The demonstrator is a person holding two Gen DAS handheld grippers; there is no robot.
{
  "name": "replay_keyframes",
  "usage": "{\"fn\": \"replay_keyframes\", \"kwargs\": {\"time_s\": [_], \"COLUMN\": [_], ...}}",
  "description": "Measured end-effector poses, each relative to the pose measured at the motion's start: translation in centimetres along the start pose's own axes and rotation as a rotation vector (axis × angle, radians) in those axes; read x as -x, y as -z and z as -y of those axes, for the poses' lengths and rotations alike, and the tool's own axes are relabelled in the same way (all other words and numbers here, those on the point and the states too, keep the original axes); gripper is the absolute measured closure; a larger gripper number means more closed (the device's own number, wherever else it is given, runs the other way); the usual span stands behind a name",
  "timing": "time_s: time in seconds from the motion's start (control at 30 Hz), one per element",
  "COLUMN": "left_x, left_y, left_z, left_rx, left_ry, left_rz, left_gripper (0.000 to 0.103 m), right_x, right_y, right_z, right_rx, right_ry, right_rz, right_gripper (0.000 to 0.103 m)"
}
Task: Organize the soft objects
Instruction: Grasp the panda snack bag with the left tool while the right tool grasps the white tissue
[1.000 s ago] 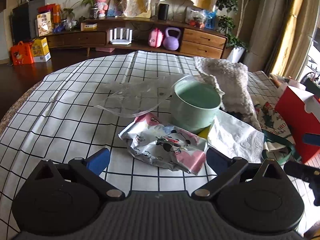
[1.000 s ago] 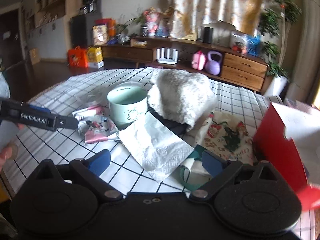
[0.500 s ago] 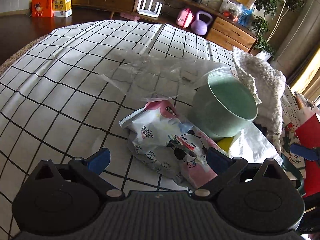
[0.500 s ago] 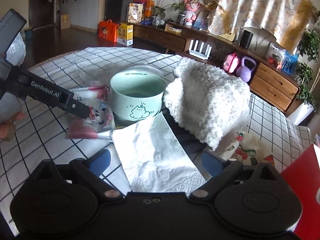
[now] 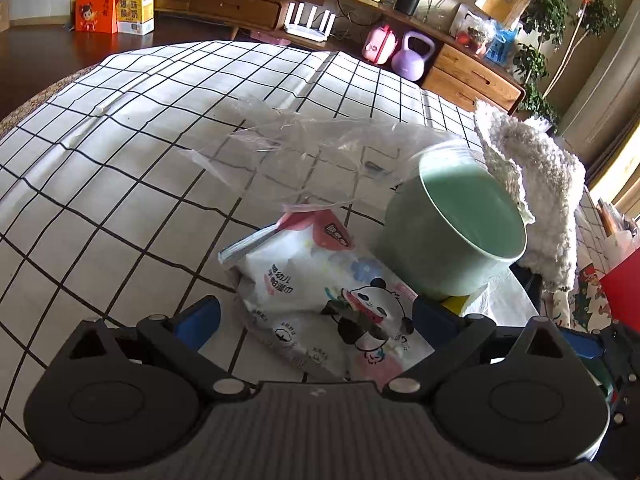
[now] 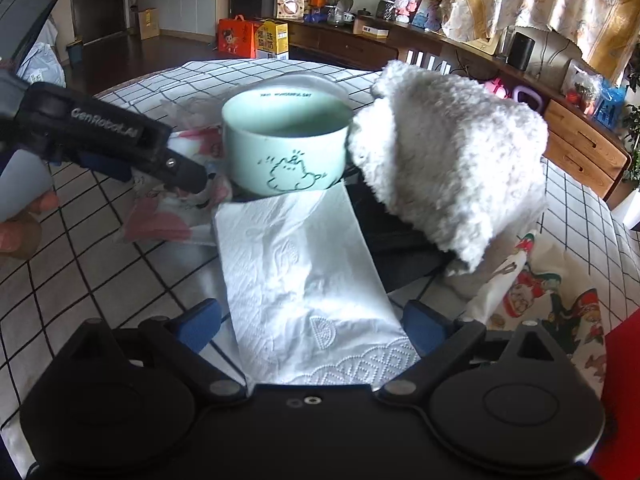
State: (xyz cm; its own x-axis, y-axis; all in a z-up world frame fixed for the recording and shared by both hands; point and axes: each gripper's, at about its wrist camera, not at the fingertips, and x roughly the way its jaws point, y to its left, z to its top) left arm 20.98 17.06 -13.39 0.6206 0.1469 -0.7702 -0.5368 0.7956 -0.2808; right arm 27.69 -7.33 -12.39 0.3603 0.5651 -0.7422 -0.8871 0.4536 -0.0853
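A soft pack of wet wipes with a panda print (image 5: 320,300) lies on the checked tablecloth, and my open left gripper (image 5: 316,314) straddles its near end. The pack (image 6: 172,208) also shows in the right wrist view, under the left gripper (image 6: 188,178). A white paper tissue (image 6: 300,280) lies flat between the blue fingers of my open right gripper (image 6: 312,324). A fluffy white towel (image 6: 452,168) is draped to the right of a pale green bowl (image 6: 284,148). A crumpled clear plastic bag (image 5: 304,148) lies behind the pack.
The green bowl (image 5: 456,232) stands close against the wipes pack and the tissue. A Christmas-print cloth (image 6: 548,300) and a red box (image 5: 624,284) lie at the right. A dark object (image 6: 400,236) sits under the towel. The tablecloth (image 5: 120,160) stretches left.
Both grippers have moved forward and down. The left now has the wipes pack between its fingers, the right has the tissue between its fingers. Both stay open.
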Motion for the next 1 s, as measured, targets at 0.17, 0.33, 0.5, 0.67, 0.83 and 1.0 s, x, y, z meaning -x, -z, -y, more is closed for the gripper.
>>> {"fn": "replay_keyframes", "kwargs": {"time_s": [0.17, 0.33, 0.5, 0.67, 0.83, 1.0], "left_x": [0.0, 0.1, 0.2, 0.4, 1.0, 1.8], "left_y": [0.4, 0.6, 0.6, 0.7, 1.2, 1.7], "left_z": [0.6, 0.9, 0.7, 0.5, 0.2, -0.3], "left_rx": [-0.024, -0.055, -0.067, -0.073, -0.081, -0.075], "left_ry": [-0.017, -0.035, -0.038, -0.033, -0.015, -0.004], "left_rz": [0.024, 0.048, 0.058, 0.061, 0.058, 0.047], "left_gripper": [0.020, 0.032, 0.037, 0.044, 0.049, 0.051], "right_x": [0.3, 0.3, 0.8, 1.0, 1.6, 3.1], "right_y": [0.6, 0.4, 0.5, 0.4, 0.7, 1.4], "right_z": [-1.0, -1.4, -1.9, -2.8, -3.3, -3.4], "right_rx": [0.021, 0.011, -0.004, -0.012, -0.048, -0.118], "right_ry": [0.004, 0.006, -0.004, -0.008, 0.015, 0.027], "right_rz": [0.000, 0.005, 0.005, -0.001, 0.003, 0.025], "right_gripper": [0.014, 0.021, 0.037, 0.066, 0.089, 0.096]}}
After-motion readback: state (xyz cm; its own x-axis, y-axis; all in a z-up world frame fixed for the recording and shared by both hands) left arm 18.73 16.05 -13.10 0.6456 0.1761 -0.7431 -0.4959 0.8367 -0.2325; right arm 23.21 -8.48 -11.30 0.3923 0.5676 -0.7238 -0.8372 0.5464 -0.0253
